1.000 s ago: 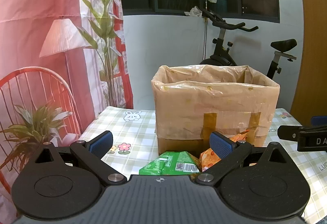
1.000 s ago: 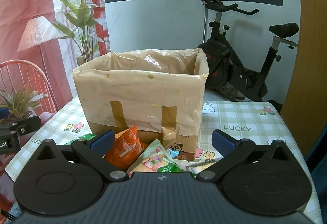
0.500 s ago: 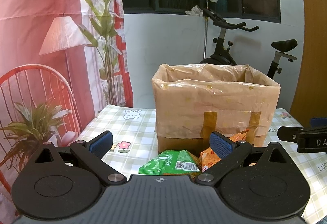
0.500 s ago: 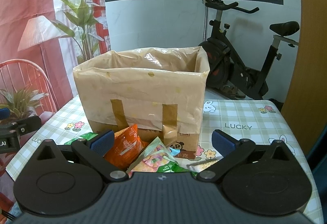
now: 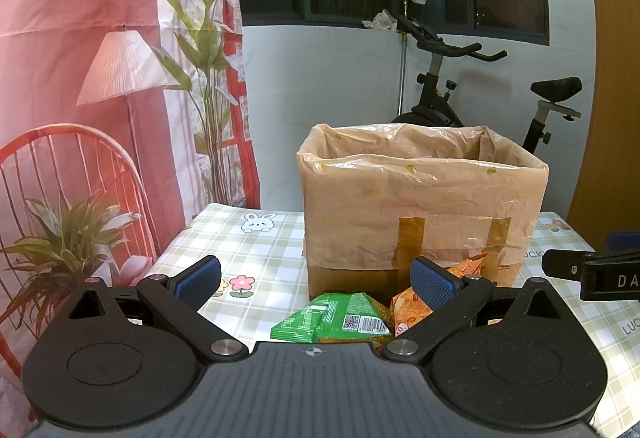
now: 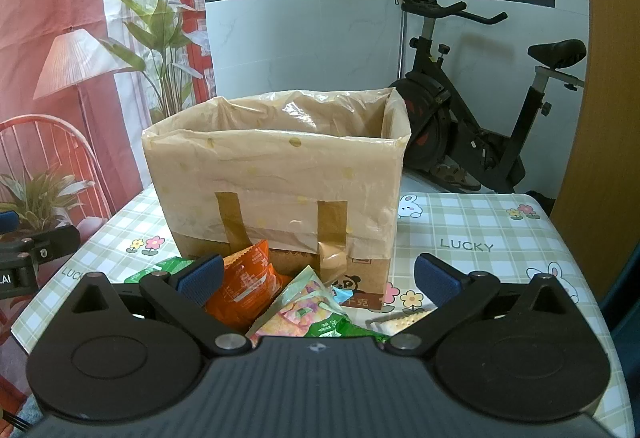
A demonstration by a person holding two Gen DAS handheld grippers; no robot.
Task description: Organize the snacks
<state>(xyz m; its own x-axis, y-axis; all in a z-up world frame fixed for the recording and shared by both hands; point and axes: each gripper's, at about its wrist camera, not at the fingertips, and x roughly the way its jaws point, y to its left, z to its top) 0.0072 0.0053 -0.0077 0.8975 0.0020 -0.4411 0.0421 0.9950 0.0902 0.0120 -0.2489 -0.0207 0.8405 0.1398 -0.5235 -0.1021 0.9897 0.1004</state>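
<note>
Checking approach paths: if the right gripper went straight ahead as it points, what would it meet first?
Probably the pastel snack packet between its open fingers, then the lined cardboard box behind; depth is unclear.

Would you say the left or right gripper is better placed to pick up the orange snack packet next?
Right, probably: the open right gripper has the orange snack packet beside its left finger, while it sits past the left gripper's right finger.

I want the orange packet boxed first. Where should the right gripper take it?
Grip the orange packet by its raised crimped top edge, coming from above with the open right gripper. That flat seam sticks up toward the box, clear of neighbouring packets.
</note>
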